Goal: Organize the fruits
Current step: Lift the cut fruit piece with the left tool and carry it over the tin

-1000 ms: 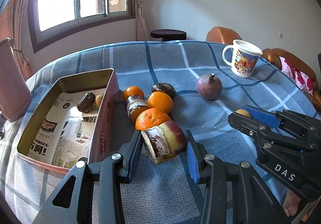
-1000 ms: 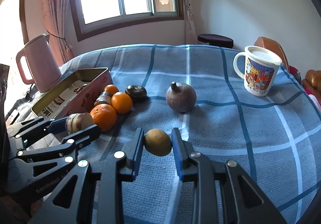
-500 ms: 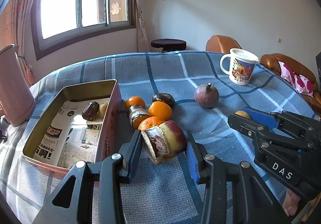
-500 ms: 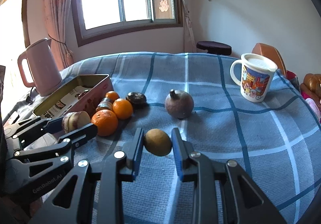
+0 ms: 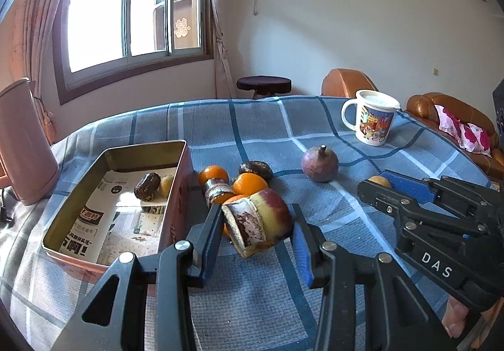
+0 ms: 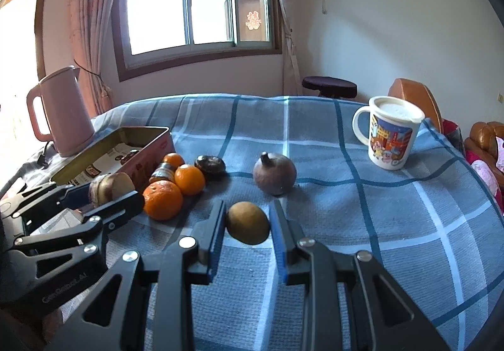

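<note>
The left claw (image 5: 256,225) is clamped on a cut apple piece (image 5: 258,222) beside the open tin (image 5: 94,168), while the right claw (image 6: 248,222), marked "DAS", pinches a small brown fruit (image 6: 248,222) above the checked surface (image 6: 378,209).

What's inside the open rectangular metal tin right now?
The rectangular metal tin holds printed paper lining, a dark brown fruit and a small yellow fruit. Its near wall hides the closest floor strip.

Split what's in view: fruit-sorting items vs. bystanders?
Job:
left gripper shut on cut apple
right gripper shut on brown fruit
oranges
purple fruit
tin box

Bystanders:
mug
pink kettle
stool
</note>
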`<action>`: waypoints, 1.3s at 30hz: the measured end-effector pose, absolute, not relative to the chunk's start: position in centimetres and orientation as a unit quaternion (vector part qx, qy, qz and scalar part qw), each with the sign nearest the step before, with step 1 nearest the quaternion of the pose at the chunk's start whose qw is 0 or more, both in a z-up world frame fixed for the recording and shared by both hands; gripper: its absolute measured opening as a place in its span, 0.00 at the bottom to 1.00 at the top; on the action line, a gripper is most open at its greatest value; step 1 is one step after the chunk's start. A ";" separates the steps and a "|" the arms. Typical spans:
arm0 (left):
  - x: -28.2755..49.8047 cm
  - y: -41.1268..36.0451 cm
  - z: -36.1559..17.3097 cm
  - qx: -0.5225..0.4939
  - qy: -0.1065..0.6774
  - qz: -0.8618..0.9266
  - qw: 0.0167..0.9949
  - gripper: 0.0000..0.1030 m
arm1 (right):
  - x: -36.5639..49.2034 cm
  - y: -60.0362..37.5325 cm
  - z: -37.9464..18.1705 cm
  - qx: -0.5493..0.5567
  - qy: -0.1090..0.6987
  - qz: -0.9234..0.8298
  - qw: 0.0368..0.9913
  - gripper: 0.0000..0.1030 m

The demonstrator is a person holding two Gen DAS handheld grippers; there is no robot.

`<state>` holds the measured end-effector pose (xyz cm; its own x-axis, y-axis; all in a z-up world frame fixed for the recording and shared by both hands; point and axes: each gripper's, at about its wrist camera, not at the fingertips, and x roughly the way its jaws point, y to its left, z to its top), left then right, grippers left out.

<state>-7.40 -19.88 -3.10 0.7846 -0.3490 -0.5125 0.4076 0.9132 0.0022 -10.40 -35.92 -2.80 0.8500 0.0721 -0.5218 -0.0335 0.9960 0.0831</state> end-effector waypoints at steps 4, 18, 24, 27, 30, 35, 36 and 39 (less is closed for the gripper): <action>-7.7 -19.7 -2.9 0.055 0.252 -0.200 0.945 0.42 | -10.7 -35.7 -2.7 0.029 0.265 0.022 0.963 0.29; -8.4 -19.6 -2.6 0.057 0.229 -0.200 0.951 0.42 | -11.4 -35.7 -2.2 0.022 0.243 0.014 0.970 0.29; -8.9 -19.8 -2.3 0.064 0.215 -0.197 0.954 0.42 | -11.7 -35.8 -2.1 0.022 0.238 0.013 0.971 0.29; -9.0 -19.9 -2.3 0.068 0.209 -0.195 0.956 0.42 | -11.7 -35.8 -2.1 0.021 0.236 0.012 0.971 0.29; -9.0 -20.0 -2.2 0.071 0.208 -0.196 0.956 0.42 | -11.7 -35.7 -2.0 0.020 0.237 0.010 0.971 0.29; -9.1 -20.1 -2.2 0.074 0.202 -0.192 0.957 0.42 | -11.6 -35.7 -2.0 0.018 0.238 0.008 0.971 0.29; -9.1 -20.1 -2.2 0.075 0.201 -0.191 0.958 0.42 | -11.6 -35.7 -2.0 0.018 0.238 0.008 0.971 0.29; -9.0 -20.1 -2.2 0.077 0.199 -0.189 0.958 0.42 | -11.6 -35.6 -2.0 0.018 0.239 0.009 0.971 0.29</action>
<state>-9.04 -20.13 -2.19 0.8492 -0.3310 -0.4114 0.3927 0.9167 0.0731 -11.61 -35.64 -2.03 0.8857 0.0255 -0.4635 -0.0083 0.9992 0.0390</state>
